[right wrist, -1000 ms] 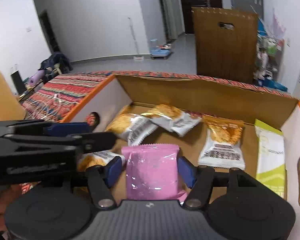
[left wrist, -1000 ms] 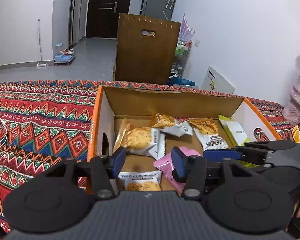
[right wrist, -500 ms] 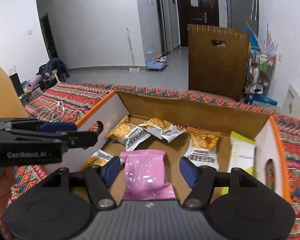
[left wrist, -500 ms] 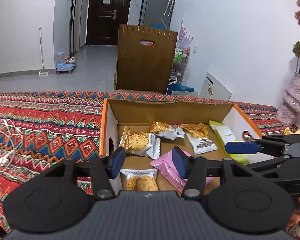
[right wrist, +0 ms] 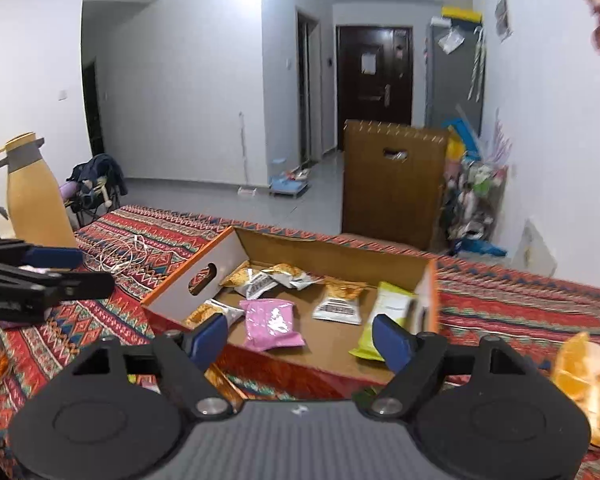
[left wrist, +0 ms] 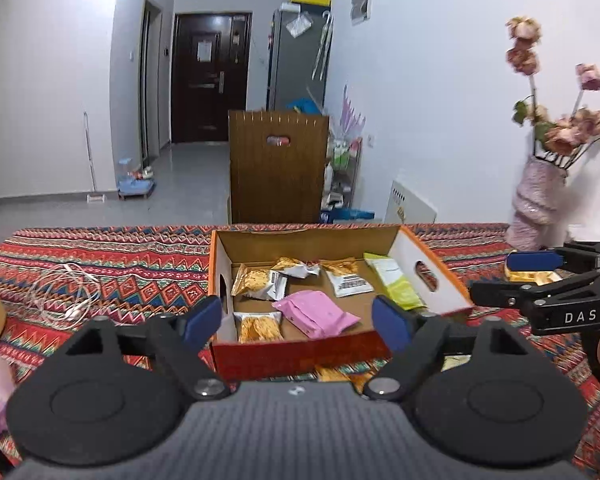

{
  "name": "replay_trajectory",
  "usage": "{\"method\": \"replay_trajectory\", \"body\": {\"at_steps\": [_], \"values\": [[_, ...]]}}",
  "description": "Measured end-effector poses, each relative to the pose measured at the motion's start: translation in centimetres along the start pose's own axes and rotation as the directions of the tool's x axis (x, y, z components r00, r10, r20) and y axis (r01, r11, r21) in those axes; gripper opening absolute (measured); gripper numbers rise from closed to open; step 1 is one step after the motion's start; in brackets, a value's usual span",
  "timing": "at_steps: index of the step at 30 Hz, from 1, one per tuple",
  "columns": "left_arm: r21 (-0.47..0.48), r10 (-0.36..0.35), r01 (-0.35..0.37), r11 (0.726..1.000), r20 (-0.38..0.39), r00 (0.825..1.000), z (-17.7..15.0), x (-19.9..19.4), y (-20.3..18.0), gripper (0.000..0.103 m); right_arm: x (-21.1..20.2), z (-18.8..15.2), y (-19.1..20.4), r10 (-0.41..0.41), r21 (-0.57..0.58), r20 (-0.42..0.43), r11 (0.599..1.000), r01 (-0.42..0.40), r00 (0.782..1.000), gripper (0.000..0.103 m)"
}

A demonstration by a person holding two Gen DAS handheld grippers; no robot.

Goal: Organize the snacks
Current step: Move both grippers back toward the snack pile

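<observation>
Snack box [left wrist: 436, 276] at frame centre, pink packet [left wrist: 316, 314] inside.
Left gripper [left wrist: 298, 320] and right gripper [right wrist: 300, 334] jaws opening, both empty.

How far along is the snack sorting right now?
Done: the orange-edged cardboard box already holds gold-wrapped cookie packets, a pink packet and a yellow-green packet. In hand: nothing; the left gripper and right gripper have opening, empty jaws. Left: gold snack wrappers lying outside the box's front wall.
</observation>
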State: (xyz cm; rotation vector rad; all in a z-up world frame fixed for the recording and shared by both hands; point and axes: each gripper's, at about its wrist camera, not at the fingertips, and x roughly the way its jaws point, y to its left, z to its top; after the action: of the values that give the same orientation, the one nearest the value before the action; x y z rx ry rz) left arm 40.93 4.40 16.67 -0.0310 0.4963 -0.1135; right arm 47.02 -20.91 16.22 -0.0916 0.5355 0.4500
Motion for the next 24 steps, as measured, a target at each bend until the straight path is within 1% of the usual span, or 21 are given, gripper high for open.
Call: {"method": "replay_trajectory", "body": {"at_steps": [1,2,3,7,10,13,16,20,22,24], "values": [[0.003,0.002,-0.003,1.0,0.015,1.0,-0.5,-1.2,-0.4,0.095,-1.2,-0.5,0.1,-0.008,-0.006,0.013,1.0,0.009,1.0,0.085],[0.005,0.009,-0.01,1.0,0.029,1.0,-0.9,-2.4,-0.7,0.098,-2.3,-1.0,0.1,-0.014,-0.01,0.026,1.0,0.014,1.0,0.089],[0.008,0.014,-0.015,1.0,0.041,0.999,-1.4,-3.4,-1.0,0.1,-3.5,-1.5,0.2,-0.018,-0.014,0.04,1.0,0.019,0.999,0.09],[0.023,0.004,-0.006,1.0,0.071,0.997,-3.7,-7.6,-2.4,0.103,-8.2,-4.3,0.7,-0.037,-0.008,0.079,0.999,0.037,0.996,0.091],[0.038,0.002,-0.006,0.999,0.085,0.996,-5.9,-10.3,-3.3,0.103,-11.2,-6.9,1.2,-0.038,0.013,0.109,0.999,0.037,0.993,0.099],[0.051,0.002,-0.007,0.999,0.091,0.996,-8.5,-12.8,-4.3,0.103,-13.8,-9.6,2.0,-0.047,0.02,0.135,0.999,0.045,0.99,0.1],[0.056,-0.004,-0.001,0.998,0.086,0.996,-11.3,-14.8,-5.1,0.103,-15.9,-12.5,2.9,-0.047,0.03,0.141,0.999,0.043,0.989,0.1],[0.033,-0.002,0.001,0.999,0.053,0.999,-14.4,-16.4,-5.7,0.103,-17.5,-16.3,4.5,-0.058,0.034,0.122,0.998,0.054,0.991,0.1],[0.019,-0.001,0.0,1.0,0.031,1.0,-15.9,-16.8,-5.7,0.103,-18.1,-18.3,5.3,-0.074,0.031,0.111,0.997,0.071,0.991,0.1],[0.001,0.006,-0.006,1.0,0.007,1.0,-17.5,-17.1,-5.5,0.103,-18.3,-20.2,6.1,-0.115,0.022,0.102,0.993,0.113,0.988,0.1]]}}
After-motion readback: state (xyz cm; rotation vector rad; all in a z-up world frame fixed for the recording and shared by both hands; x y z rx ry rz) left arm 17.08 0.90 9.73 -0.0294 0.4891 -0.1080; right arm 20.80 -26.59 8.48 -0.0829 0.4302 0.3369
